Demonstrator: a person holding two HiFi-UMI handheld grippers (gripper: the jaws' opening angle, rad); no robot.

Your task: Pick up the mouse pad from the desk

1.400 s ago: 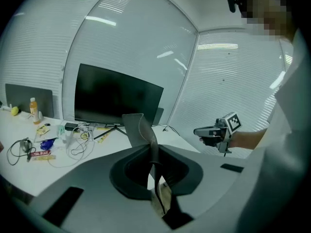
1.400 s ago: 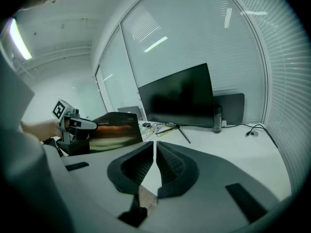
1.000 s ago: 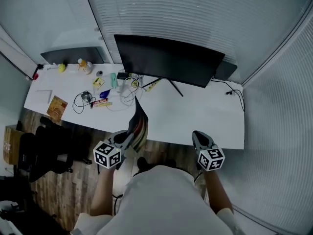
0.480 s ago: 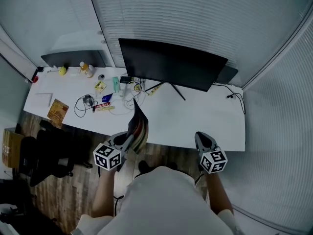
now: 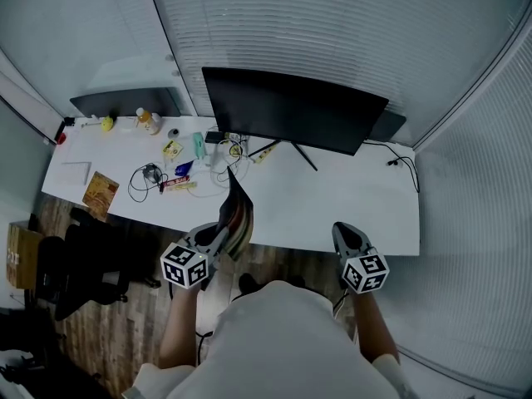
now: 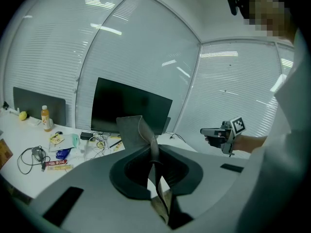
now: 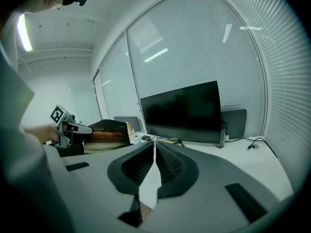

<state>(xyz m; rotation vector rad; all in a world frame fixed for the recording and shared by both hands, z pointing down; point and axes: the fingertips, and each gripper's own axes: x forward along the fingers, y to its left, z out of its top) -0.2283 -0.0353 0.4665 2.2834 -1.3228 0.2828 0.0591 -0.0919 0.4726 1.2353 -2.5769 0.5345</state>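
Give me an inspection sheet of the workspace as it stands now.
Surface: white desk, right half bare.
Job's things: mouse pad raised on edge at the desk's front, curled.
Clutter: bottle, packets, booklet and paper on the left half; monitor at the back.
Grippers: left gripper shut on the mouse pad; right gripper shut, empty, held off the desk's front edge.
Cables: tangle below the monitor; black cable at the right rear corner.
Surroundings: blinds behind, chair at left, wood floor.
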